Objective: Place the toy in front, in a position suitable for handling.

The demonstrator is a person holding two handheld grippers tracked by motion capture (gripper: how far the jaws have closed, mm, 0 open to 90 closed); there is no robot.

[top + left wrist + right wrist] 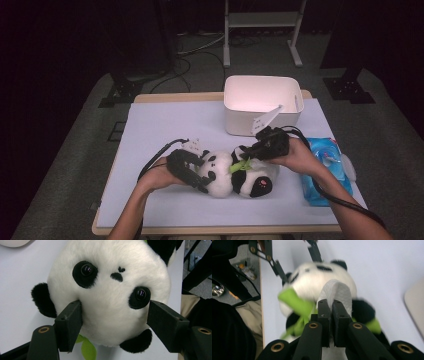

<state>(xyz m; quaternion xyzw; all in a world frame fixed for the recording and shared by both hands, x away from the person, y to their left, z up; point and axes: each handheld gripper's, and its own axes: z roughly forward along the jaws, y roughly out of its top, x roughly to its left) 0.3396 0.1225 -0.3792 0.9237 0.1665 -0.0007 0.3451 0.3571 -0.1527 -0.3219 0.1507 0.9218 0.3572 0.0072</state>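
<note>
Lay on its back near the front of the pale blue table mat (165, 125), the panda plush (235, 175), head toward the left. Left gripper (196, 175) clamped on the panda's head, pads pressed into the white fur at either cheek. Right gripper (331, 305) pinched tight on a folded white wipe (337, 291), held just above the plush's green bamboo sprig (294, 302). Wiping judged barely begun. White bin (262, 97) behind, pack of wet wipes (322, 170) to the right
</note>
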